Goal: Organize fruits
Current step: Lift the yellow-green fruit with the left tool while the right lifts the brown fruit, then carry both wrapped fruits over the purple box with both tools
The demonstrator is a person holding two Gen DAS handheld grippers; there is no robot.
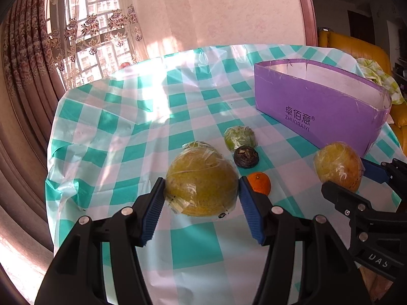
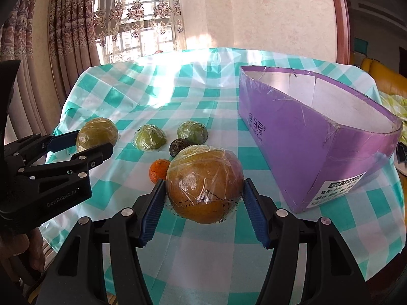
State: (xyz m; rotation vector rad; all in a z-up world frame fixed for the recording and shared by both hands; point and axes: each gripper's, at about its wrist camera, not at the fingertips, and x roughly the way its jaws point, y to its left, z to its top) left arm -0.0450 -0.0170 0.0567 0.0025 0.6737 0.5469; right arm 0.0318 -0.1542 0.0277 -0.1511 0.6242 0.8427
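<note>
My left gripper (image 1: 201,193) is shut on a large yellow-green fruit (image 1: 201,185) wrapped in clear film, blue pads pressing both its sides. My right gripper (image 2: 203,198) is shut the same way on a large orange-yellow wrapped fruit (image 2: 203,183). Each view shows the other gripper: the right gripper (image 1: 343,178) at the right edge, the left gripper (image 2: 84,145) at the left with its fruit (image 2: 98,132). On the checked cloth between them lie two small green wrapped fruits (image 2: 150,137) (image 2: 192,132), a dark fruit (image 2: 179,146) and a tangerine (image 2: 159,170). An open purple box (image 2: 292,132) stands to the right.
The round table (image 1: 106,127) carries a teal-and-white checked plastic cloth. The purple box (image 1: 318,106) shows a white inside with nothing visible in it. Curtains and a window stand behind the table; a yellow sofa (image 1: 356,45) is at the far right.
</note>
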